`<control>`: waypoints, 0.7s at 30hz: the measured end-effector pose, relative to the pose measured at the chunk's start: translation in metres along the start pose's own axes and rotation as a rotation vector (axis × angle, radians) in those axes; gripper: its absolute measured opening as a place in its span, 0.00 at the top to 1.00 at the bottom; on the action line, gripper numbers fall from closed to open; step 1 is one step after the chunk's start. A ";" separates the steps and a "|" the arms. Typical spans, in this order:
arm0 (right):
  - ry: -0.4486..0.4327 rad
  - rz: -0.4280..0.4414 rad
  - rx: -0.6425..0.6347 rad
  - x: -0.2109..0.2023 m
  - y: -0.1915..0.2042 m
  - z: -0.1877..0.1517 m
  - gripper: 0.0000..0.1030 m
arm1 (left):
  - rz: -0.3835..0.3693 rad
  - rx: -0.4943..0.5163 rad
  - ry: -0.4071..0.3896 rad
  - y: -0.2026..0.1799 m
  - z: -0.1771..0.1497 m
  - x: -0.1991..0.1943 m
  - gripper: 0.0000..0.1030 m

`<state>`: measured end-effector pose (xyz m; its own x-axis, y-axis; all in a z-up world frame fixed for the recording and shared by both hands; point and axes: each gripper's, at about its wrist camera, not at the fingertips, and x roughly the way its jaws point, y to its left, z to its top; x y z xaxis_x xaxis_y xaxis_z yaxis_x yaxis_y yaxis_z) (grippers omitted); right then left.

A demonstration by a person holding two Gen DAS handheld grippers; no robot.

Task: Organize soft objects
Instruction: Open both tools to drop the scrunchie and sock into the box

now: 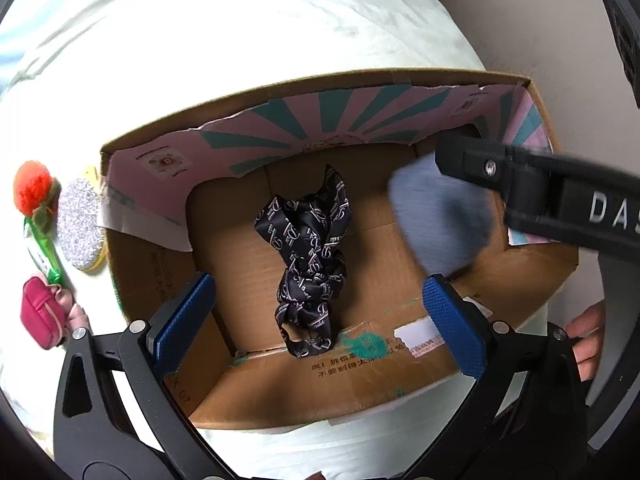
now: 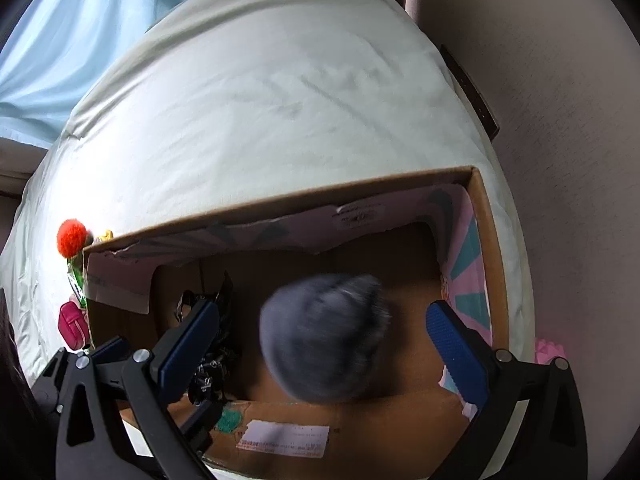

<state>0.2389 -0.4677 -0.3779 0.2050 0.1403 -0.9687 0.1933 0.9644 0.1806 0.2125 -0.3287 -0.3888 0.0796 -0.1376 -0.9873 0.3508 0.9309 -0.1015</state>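
Soft objects still outside the cardboard box (image 1: 168, 240) lie on the bed (image 1: 240, 20) beyond its left wall, nearer the left gripper (image 1: 316, 320). Both it and the right gripper (image 2: 324, 344) gape wide, empty, over the scarf (image 1: 312, 248) and the blurred grey bundle (image 2: 324, 336).

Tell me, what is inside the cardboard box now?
Inside the cardboard box are a black patterned scarf and a blurred grey-blue soft item. The floor beneath them is covered.
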 end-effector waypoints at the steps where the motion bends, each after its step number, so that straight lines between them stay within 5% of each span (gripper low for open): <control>1: 0.000 0.003 0.001 -0.001 0.001 -0.001 0.00 | -0.003 0.001 -0.004 0.003 -0.003 -0.004 0.00; 8: -0.002 0.027 0.011 -0.028 0.004 -0.012 0.00 | -0.010 0.017 -0.076 0.007 -0.012 -0.045 0.00; 21: -0.187 0.002 -0.058 -0.144 0.038 -0.041 0.00 | -0.026 0.002 -0.243 0.019 -0.041 -0.151 0.00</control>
<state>0.1775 -0.4424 -0.2390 0.3809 0.1030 -0.9189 0.1387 0.9762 0.1669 0.1684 -0.2764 -0.2464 0.2928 -0.2389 -0.9259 0.3575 0.9254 -0.1258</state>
